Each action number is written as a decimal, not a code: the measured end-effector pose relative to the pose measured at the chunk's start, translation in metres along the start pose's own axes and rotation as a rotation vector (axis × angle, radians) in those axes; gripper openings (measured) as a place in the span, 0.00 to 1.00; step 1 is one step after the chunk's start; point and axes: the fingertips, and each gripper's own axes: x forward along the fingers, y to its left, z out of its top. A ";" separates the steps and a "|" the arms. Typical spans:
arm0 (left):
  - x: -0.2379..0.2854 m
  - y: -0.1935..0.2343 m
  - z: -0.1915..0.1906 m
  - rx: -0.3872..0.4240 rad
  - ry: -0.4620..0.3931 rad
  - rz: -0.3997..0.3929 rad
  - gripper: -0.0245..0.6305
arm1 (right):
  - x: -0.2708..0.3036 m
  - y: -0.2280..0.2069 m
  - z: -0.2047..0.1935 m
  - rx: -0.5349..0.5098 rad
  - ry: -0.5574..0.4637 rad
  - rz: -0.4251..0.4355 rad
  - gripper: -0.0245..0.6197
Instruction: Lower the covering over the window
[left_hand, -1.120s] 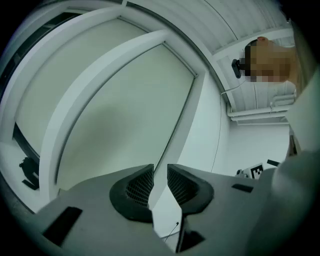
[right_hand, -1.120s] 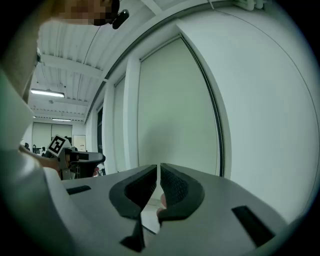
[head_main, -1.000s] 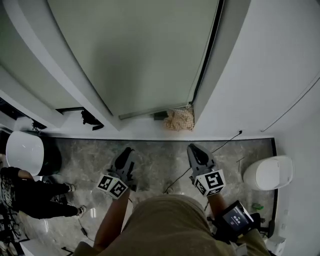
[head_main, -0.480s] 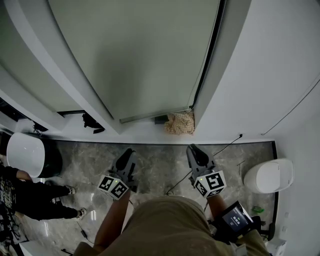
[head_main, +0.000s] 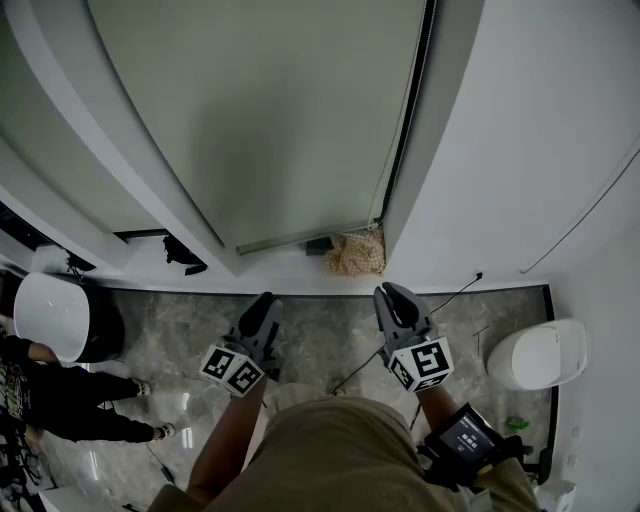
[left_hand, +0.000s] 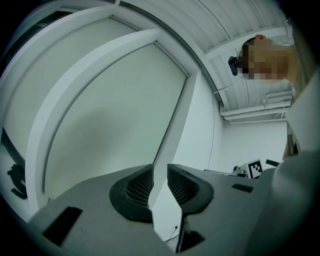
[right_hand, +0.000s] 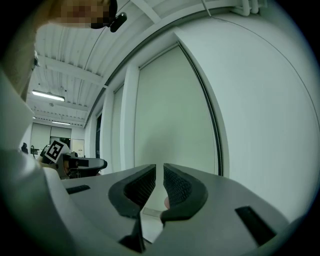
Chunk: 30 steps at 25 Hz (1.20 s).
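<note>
Grey-green fabric roller blind (head_main: 270, 120): fills the upper middle of the head view, drawn down almost to the sill, with its grey bottom bar (head_main: 300, 238) slanting just above the ledge.
Blind edges: white window post (head_main: 150, 170) along the left side, black side track (head_main: 405, 120) down the right side, then plain white wall (head_main: 540, 150) across the upper right.
White sill ledge (head_main: 270, 272): runs under the blind; carries a crumpled tan mesh bundle (head_main: 355, 253) at the blind's lower right corner and a small black object (head_main: 183, 253) further left.
Grey marbled floor (head_main: 320, 325): bare strip between the sill and both grippers, crossed at right by a thin dark cable (head_main: 455, 287).
Room at the sides: person in black clothing (head_main: 60, 395) at lower left, well apart from the grippers.
White domed bin with a dark side (head_main: 50, 310): at the middle left edge, contents not visible.
White oval bin (head_main: 535, 352): at lower right beside the wall, contents not visible.
Left gripper (head_main: 262, 303): lower centre-left, aimed toward the blind, jaws parted by a clear gap with nothing between them.
Right gripper (head_main: 390, 296): lower centre-right, jaws nearly together with a thin slit left, empty.
Blind against grippers: sits above both tips in the frame, apart from them, touched by neither; mesh bundle lies just above the right tip.
</note>
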 end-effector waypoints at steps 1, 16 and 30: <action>0.003 -0.002 0.001 0.006 -0.002 -0.007 0.18 | 0.002 0.000 0.002 -0.010 -0.002 0.005 0.09; 0.062 -0.019 0.028 0.057 0.021 -0.137 0.18 | 0.027 -0.030 0.030 -0.073 0.044 0.031 0.09; 0.169 -0.047 0.101 0.146 0.009 -0.298 0.18 | 0.054 -0.088 0.123 -0.157 -0.020 -0.123 0.09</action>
